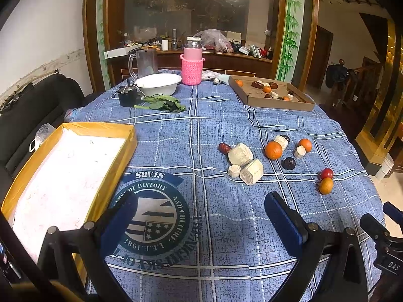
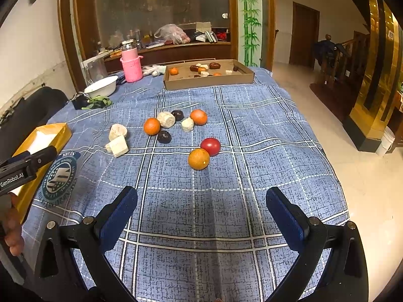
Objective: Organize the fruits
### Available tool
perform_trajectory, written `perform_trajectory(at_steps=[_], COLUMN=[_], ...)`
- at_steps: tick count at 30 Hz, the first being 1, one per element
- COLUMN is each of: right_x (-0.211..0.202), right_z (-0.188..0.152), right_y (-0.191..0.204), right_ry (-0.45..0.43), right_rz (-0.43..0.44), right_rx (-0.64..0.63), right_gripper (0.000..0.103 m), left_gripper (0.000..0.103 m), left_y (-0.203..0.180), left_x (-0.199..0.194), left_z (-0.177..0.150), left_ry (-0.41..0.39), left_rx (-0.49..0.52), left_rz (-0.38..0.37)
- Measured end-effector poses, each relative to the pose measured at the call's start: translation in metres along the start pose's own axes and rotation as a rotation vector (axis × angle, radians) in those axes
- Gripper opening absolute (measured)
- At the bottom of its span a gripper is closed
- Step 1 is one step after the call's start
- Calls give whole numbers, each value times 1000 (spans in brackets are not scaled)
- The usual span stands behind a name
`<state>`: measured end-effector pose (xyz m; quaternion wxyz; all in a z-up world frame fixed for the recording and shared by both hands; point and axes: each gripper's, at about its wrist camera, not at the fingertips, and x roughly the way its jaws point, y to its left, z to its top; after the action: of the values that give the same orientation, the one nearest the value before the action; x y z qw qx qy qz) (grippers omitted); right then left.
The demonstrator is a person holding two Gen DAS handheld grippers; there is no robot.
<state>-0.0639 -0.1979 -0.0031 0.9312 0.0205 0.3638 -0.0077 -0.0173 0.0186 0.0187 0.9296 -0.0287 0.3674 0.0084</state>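
We see the right gripper (image 2: 201,211) above the blue plaid tablecloth (image 2: 264,136), its two blue-padded fingers (image 2: 118,216) spread wide with nothing between them. Ahead of it, a yellow-orange mandarin (image 2: 198,159) touches a red round fruit (image 2: 211,146). Farther on lie two orange mandarins (image 2: 152,126), two dark round fruits (image 2: 164,136) and several pale cut chunks (image 2: 118,146). A shallow brown cardboard tray (image 2: 209,80) at the far edge holds more fruit pieces. At left, we see a yellow-rimmed white-lined box (image 2: 42,138), the black left gripper (image 2: 30,161) and a hand (image 2: 11,226) below it.
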Motion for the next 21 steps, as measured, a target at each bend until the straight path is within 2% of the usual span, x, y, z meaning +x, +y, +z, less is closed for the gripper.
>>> perform_trajectory(at_steps=[8, 13, 16, 18, 21], right_x=[7, 30, 53, 69, 95], right_z=[-9, -6, 3, 10, 17], right_y=[-10, -15, -14, -13, -16], right_ry=[26, 77, 102, 135, 170], right_rz=[13, 46, 78, 81, 70], right_rx=[18, 33, 49, 51, 75], right_gripper=[103, 95, 77, 60, 50], left_gripper=[103, 103, 102, 101, 100], left_y=[12, 14, 13, 10, 4], left_x=[15, 32, 39, 44, 49], left_z=[-14, -21, -21, -19, -16], left_ry=[36, 85, 101, 105, 101], left_rx=[9, 16, 10, 18, 38], left_rz=[14, -1, -5, -5, -13])
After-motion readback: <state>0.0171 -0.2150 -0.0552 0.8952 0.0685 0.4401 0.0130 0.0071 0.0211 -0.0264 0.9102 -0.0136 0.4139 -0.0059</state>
